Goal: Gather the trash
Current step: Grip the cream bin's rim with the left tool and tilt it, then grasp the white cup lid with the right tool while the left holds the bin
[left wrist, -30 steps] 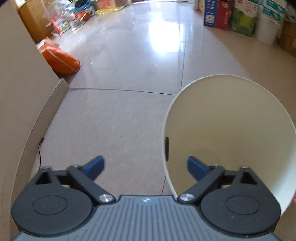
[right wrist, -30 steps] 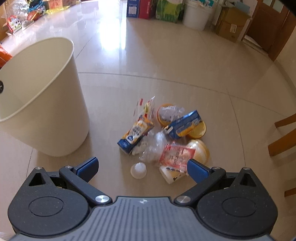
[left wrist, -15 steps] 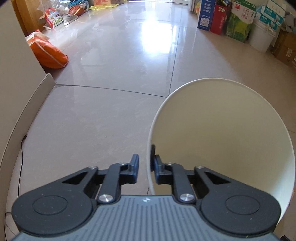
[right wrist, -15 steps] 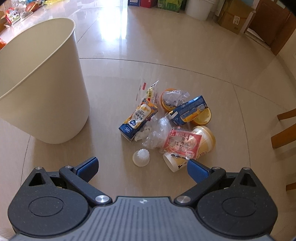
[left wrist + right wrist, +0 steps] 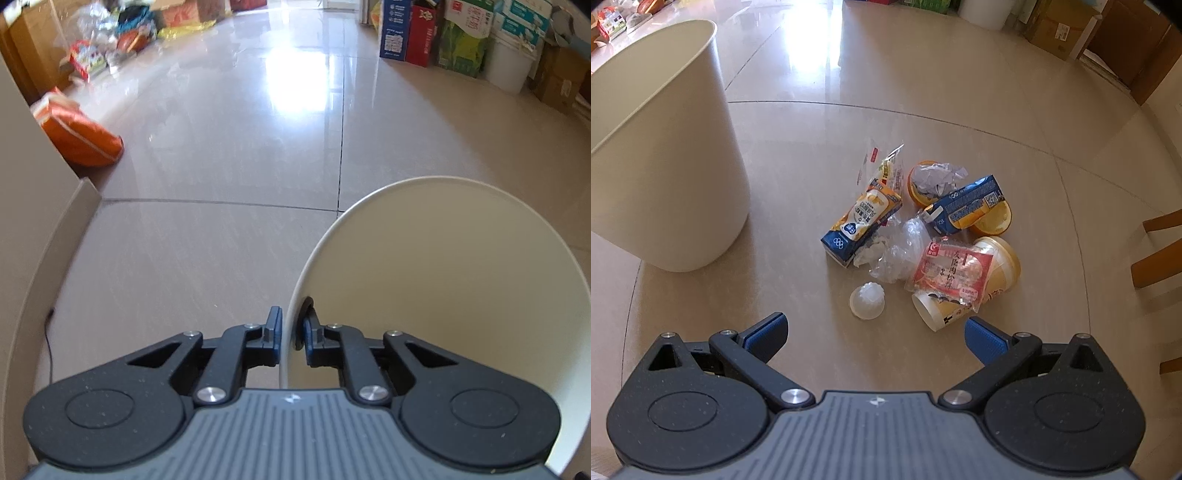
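Note:
My left gripper (image 5: 290, 330) is shut on the near rim of the cream trash bin (image 5: 443, 280), one finger outside and one inside. In the right wrist view the same bin (image 5: 665, 177) stands tilted at the left. A trash pile lies on the floor right of it: a blue-yellow carton (image 5: 862, 223), a second blue carton (image 5: 964, 208), orange peel halves (image 5: 991, 221), crumpled clear plastic (image 5: 901, 251), a red-white wrapper (image 5: 951, 273) over a yellow paper cup (image 5: 997, 266), and a small white cup (image 5: 868, 300). My right gripper (image 5: 873, 334) hangs open just before the white cup.
Beige tiled floor (image 5: 221, 184) stretches ahead. An orange bag (image 5: 79, 134) lies by a wall corner (image 5: 22, 206) at the left. Boxes and a white bucket (image 5: 506, 66) line the far wall. A wooden chair frame (image 5: 1160, 258) stands right of the pile.
My left gripper went from open to shut on the bin's rim, and the bin tipped. My right gripper moved closer to the trash pile and stayed open.

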A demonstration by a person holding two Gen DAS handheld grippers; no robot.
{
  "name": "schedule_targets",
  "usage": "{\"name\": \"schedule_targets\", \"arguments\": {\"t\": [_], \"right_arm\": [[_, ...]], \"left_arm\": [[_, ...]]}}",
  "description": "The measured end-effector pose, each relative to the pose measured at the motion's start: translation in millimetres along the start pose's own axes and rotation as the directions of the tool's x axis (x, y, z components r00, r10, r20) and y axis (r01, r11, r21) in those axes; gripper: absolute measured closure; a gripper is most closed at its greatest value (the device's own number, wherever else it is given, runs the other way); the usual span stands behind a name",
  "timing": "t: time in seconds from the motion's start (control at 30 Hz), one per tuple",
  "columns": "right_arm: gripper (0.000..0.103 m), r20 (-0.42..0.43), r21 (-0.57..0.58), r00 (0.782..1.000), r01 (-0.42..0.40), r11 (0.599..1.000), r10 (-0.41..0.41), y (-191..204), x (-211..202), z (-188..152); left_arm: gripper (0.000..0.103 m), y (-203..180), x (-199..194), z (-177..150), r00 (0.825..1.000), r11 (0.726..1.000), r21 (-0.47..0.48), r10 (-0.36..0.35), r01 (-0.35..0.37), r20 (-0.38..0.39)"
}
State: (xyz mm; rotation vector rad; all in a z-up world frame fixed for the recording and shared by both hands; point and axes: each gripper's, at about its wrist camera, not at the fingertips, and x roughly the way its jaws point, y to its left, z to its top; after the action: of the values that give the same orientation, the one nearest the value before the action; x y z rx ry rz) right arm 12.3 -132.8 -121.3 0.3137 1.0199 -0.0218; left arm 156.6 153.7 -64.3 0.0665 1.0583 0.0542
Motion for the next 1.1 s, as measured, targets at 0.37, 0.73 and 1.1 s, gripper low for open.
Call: {"name": "schedule_targets", "arguments": {"t": [0.37,0.73,1.1], "right_arm": [[0.000,-0.014,0.009,1.000,-0.025,1.000,0.025,-5.0,9.6,-8.7],[0.000,0.009,0.004,1.000,-0.029,1.000,0.029,-10.4,41.7,-41.2],[0.018,0.066,-0.032,0.996,-0.050,0.998,0.052,11.6,114.6,-44.6]], "left_arm": [[0.091,-6.2,-2.3,-3.5,0.998,0.998,0.065,0.016,-0.020,0.060],[0.091,-3.1,2.4,1.4,0.998,0.997,0.081,0.003,-0.008,0.068],[0.091,-4.0,1.9,-1.6,0.997,0.998,0.062,0.003,-0.008,0.082]]}}
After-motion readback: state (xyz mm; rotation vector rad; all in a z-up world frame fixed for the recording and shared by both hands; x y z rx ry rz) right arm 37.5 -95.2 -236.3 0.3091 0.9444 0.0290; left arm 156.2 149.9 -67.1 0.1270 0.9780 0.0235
